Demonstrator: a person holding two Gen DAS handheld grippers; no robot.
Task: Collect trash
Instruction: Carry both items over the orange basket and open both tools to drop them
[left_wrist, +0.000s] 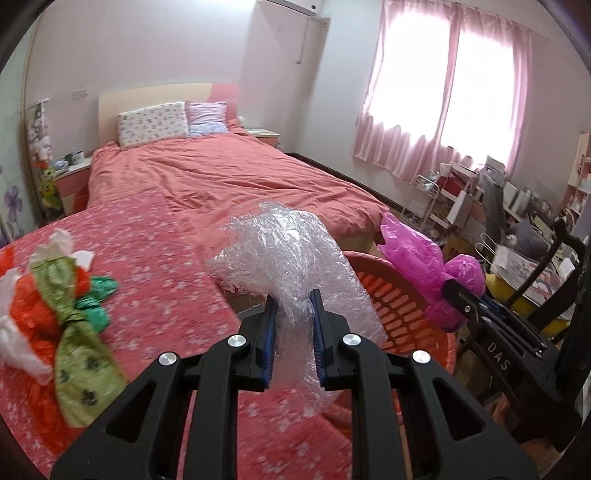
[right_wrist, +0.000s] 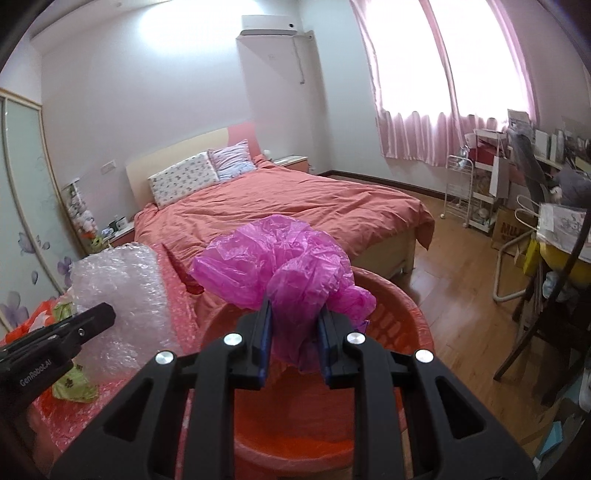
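Left gripper (left_wrist: 293, 301), jaws clamped on crumpled bubble wrap (left_wrist: 291, 254), held at the table (left_wrist: 155, 240) edge beside the red basket (left_wrist: 399, 314). Right gripper (right_wrist: 295, 317), jaws clamped on a pink plastic bag (right_wrist: 280, 258), held above the basket's open top. Leftover wrappers (left_wrist: 70, 306) lie on the table. Beyond, a bed (left_wrist: 229, 173).

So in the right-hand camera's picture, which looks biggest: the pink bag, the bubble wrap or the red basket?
1. Red basket, partly hidden.
2 and 3. Pink bag and bubble wrap look alike; both sit close to the camera, so unsure.
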